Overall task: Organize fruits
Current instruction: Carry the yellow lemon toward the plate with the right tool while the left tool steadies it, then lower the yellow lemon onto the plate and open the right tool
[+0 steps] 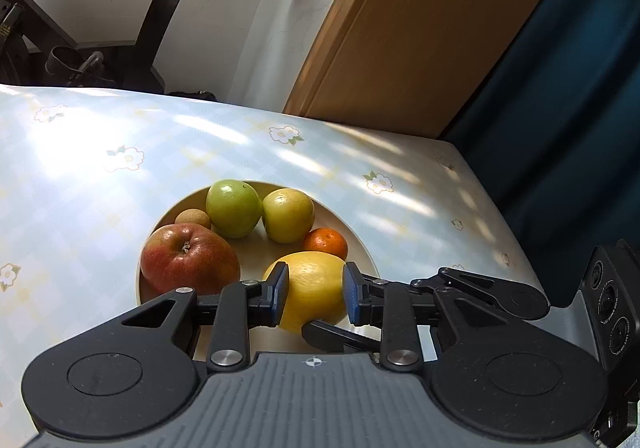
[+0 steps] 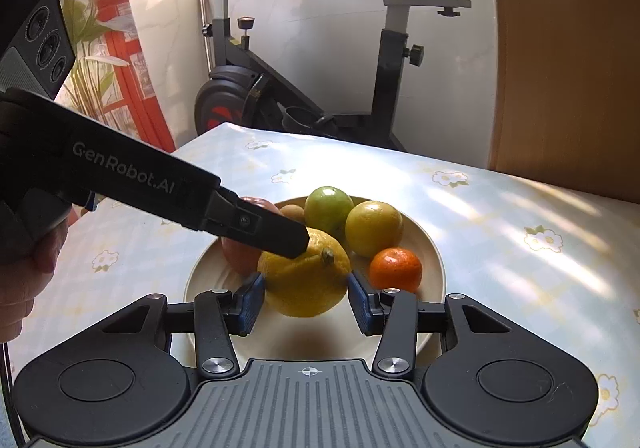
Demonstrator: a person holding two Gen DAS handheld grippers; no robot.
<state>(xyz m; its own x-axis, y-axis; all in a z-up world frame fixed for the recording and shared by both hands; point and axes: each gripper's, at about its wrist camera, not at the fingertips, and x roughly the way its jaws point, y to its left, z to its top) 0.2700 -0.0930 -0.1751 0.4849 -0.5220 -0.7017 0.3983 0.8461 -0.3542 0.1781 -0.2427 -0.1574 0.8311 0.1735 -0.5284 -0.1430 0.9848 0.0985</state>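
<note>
Plainly, a floral tablecloth covers the table, and a cream plate on it holds the fruit. Both tools pinch the big yellow citrus at the plate's near edge: the left gripper clamps its sides, and the right gripper presses on it too. Behind it lie a red apple, two green apples, a mandarin and a small brown fruit.
</note>
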